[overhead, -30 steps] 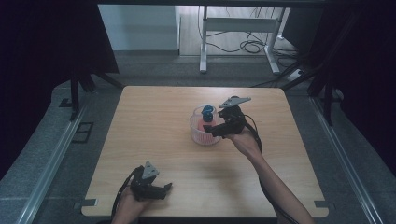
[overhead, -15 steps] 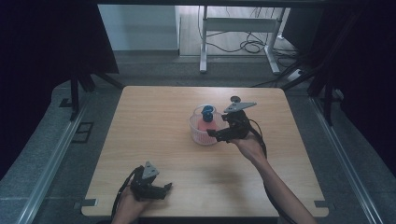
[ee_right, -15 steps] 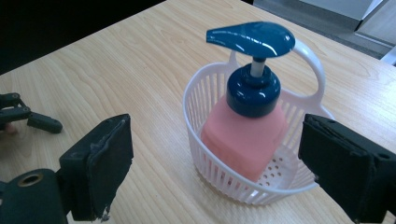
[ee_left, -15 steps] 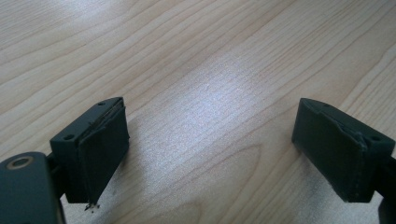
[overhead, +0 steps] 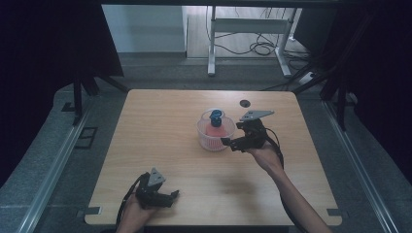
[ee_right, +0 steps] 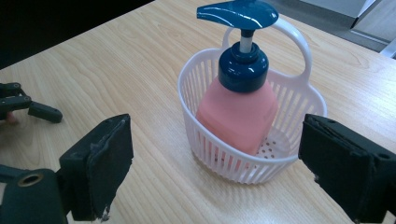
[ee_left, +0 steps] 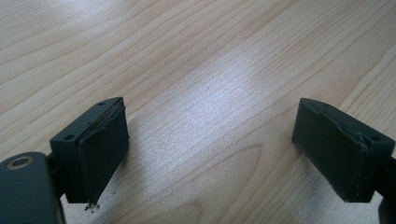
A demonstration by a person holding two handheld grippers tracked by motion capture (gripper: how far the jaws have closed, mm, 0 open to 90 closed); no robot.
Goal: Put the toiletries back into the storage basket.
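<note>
Backing off: my right tool (overhead: 228,141) has drawn away from the basket (overhead: 214,139) since a second ago, when it sat over the rim. Jaws spread wide, holding nothing. Basket: white, slatted, on the table (overhead: 160,131), now just ahead of that tool. Bottle (ee_right: 239,105): pink, blue pump, upright inside the basket, leaning toward its handle side. Left tool (overhead: 171,195): unmoved, jaws apart, empty, bare wood ahead. Reading: bottle looks delivered and released; placement likely complete.
</note>
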